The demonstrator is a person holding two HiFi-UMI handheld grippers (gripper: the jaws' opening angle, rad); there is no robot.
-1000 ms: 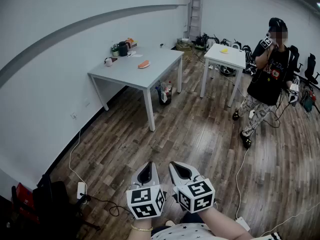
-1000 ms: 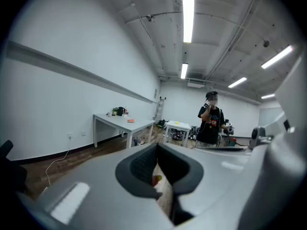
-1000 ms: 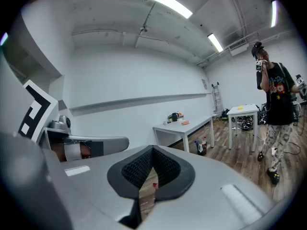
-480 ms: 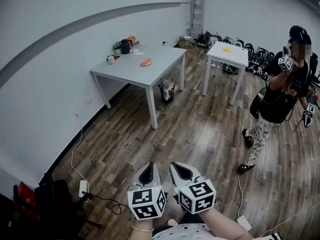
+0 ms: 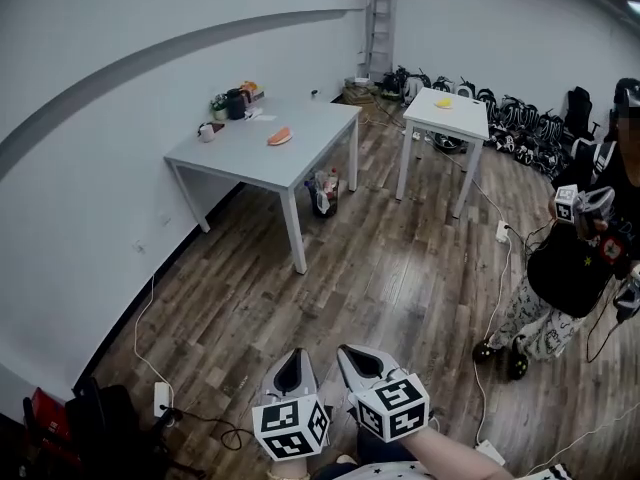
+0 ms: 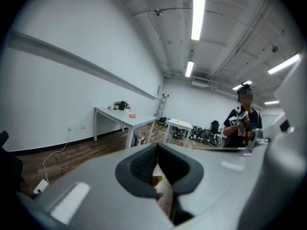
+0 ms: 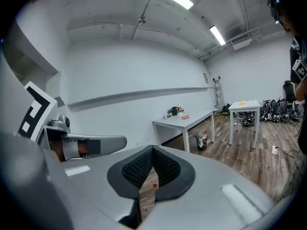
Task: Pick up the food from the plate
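Note:
An orange piece of food (image 5: pixel 279 136) lies on the long grey table (image 5: pixel 300 153) across the room; it also shows as a small orange spot (image 6: pixel 132 115) in the left gripper view and far off (image 7: pixel 184 116) in the right gripper view. Whether a plate is under it I cannot tell at this distance. My left gripper (image 5: pixel 292 352) and right gripper (image 5: pixel 361 346) hover side by side low over the wooden floor, far from the table. Both are shut with nothing between the pads (image 6: pixel 156 151) (image 7: pixel 152 151).
A small white table (image 5: pixel 447 115) carrying a yellow item (image 5: pixel 443 102) stands right of the grey one. A person (image 5: pixel 580 268) with grippers stands at the right. A bin (image 5: pixel 321 189) sits under the grey table. Cables and a power strip (image 5: pixel 162 398) lie on the floor.
The person at the right has walked nearer and further right. The head view has shifted a little; both grippers stay shut and together.

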